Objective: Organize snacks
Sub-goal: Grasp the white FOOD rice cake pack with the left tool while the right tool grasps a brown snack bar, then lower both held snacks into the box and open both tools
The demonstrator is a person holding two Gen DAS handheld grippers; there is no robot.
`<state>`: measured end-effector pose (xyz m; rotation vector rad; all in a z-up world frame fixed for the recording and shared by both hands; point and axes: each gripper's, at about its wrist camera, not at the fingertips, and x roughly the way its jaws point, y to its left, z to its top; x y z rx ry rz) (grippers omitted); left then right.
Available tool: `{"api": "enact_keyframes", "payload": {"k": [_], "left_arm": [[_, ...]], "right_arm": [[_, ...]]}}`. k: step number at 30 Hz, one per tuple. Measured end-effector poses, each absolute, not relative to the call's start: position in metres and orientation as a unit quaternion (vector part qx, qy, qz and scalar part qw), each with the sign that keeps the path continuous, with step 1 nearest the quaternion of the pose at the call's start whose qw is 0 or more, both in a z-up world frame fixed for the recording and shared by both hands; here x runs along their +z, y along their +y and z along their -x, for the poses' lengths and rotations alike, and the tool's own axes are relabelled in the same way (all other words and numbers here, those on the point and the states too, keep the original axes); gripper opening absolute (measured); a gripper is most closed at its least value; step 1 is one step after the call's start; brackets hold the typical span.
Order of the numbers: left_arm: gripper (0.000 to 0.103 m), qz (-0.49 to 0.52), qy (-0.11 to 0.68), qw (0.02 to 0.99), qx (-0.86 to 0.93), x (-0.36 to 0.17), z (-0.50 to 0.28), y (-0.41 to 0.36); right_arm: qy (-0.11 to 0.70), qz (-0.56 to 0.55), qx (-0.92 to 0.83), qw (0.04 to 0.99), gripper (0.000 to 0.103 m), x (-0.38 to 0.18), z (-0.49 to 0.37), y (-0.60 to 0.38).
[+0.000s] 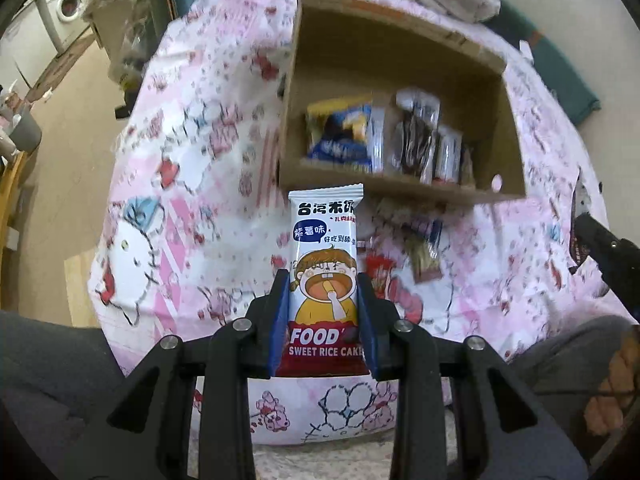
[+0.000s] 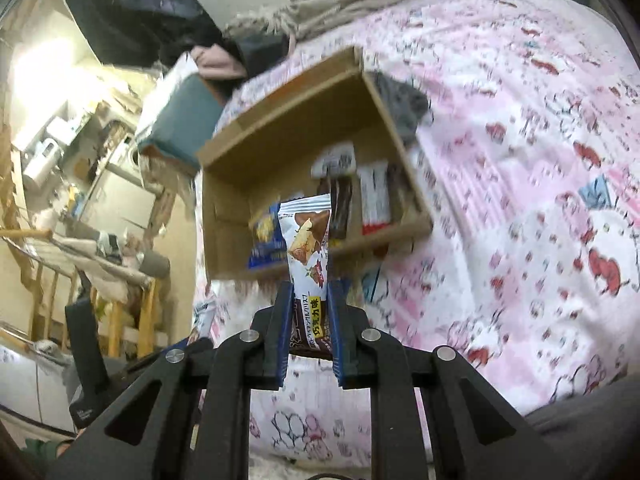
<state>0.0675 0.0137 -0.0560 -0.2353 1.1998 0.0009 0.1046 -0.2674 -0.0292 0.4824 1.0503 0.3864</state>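
Left wrist view: my left gripper pinches the rice cake packet low, just before the cardboard box. Right gripper clamps the chocolate wafer packet likewise; both look light, crinkly, crushable, so I'd squeeze gently.

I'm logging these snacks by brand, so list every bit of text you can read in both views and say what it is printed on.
"FOOD" and "SWEET RICE CAKE": rice cake packet in the left gripper.
"台湾米饼" (last character cut off) and "紫薯味": same packet, top.
"巧克力味": chocolate snack packet in the right gripper.
Katakana line beside it: too small to read surely.
Packets in the cardboard box: blurred, unreadable.
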Motion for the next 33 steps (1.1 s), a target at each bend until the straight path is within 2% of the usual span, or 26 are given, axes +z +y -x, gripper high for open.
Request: {"api": "enact_keyframes", "payload": {"k": [6,14,33], "left_arm": [[0.028,0.095,0.522,0.848,0.015,-0.024,-0.096,0.024],[0.028,0.083,0.512,0.855,0.014,-0.013,-0.138,0.015],[0.028,0.032,0.497,0.866,-0.043,-0.048,-0.210,-0.042]], "right_arm": [[0.488,-0.245,0.179,0.819,0.018,-0.032,-0.126,-0.274],[0.487,-0.250,0.184,0.816,0.018,-0.034,-0.160,-0.265],[0.515,-0.258,0.169,0.800,0.018,-0.085,-0.217,-0.256]]}}
